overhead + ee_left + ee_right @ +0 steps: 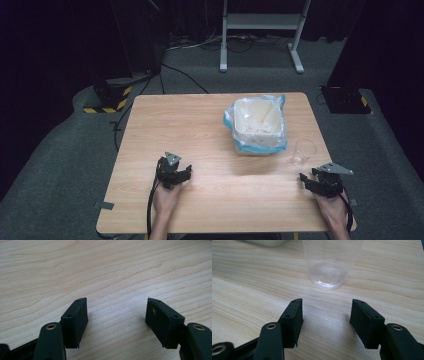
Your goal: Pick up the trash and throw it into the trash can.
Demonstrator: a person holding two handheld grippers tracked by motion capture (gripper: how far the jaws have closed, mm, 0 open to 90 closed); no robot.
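A wooden table (pixel 200 130) stands on grey carpet (pixel 60 165). On its far right part sits a white bin (pixel 256 144), upright, lined with a pale bag (pixel 280 102) whose blue-tinged edge folds out over the rim and down the sides; a corner of the bin's base also shows at the top left of the right gripper view (pixel 267 242). Beyond the table a white metal stand (pixel 260 21) rests on two feet, with cables (pixel 185 75) running across the floor before it. A base with black and yellow stripes (pixel 107 102) lies off the far left corner, a black plate (pixel 345 99) off the far right one. A grey tape scrap (pixel 105 205) sits on the carpet by the near left corner
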